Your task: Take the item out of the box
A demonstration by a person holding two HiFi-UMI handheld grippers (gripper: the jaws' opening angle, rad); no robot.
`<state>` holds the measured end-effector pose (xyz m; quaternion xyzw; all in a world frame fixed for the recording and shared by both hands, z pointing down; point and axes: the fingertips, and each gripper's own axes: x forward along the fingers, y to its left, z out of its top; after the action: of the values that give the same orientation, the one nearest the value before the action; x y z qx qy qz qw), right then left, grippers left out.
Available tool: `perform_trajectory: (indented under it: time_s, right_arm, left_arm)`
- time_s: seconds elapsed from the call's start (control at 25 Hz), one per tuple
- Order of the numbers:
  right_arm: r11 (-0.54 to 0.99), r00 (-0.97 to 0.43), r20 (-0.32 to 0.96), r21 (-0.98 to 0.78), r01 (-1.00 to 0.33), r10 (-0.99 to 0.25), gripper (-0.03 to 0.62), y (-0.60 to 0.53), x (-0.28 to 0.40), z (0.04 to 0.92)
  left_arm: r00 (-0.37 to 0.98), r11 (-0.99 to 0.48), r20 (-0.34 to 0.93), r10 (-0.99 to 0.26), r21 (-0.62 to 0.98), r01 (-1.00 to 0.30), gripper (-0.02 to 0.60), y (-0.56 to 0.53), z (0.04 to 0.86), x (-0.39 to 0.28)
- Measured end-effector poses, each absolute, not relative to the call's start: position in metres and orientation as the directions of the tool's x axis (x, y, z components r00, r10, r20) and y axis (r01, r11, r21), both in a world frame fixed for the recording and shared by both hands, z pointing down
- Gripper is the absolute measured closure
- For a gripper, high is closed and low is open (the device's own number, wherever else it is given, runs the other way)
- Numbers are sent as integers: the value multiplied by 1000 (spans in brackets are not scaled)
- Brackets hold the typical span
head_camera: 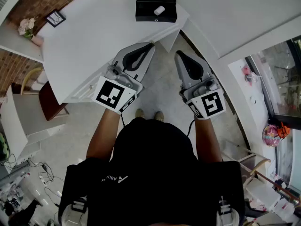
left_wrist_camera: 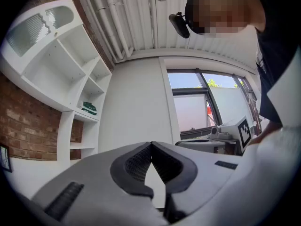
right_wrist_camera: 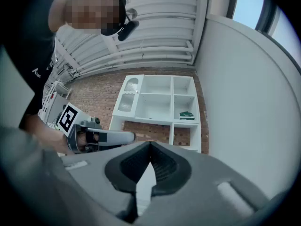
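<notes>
Your left gripper (head_camera: 150,46) and right gripper (head_camera: 178,53) are both pressed together, empty. You're just staged: box (head_camera: 146,6) with item (head_camera: 159,10) sits well ahead.

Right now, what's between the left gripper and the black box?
Just bare white table between left gripper and black box, seen in the head view.

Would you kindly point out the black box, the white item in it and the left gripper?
black box (head_camera: 145,4): head view, bare black part.
white item (head_camera: 159,10): head view, its middle.
left gripper (head_camera: 151,45): head view, closed tips.
</notes>
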<state>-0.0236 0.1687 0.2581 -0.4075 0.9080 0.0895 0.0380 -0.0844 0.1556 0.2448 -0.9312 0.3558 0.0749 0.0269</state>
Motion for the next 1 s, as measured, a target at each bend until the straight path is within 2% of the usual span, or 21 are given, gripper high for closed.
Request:
perform_trajectory:
  time_s: [0.52, 1.0]
  right_arm:
    - [660, -673, -142, 128, -740, -726, 594, 167, -48, 262]
    - [606, -624, -117, 157, -780, -773, 594, 143, -78, 269]
  left_arm:
    - [739, -752, -169, -652, 21, -659, 583, 149, 250, -106]
    - [768, -784, -181, -614, 25, -620, 583, 118, 255, -144]
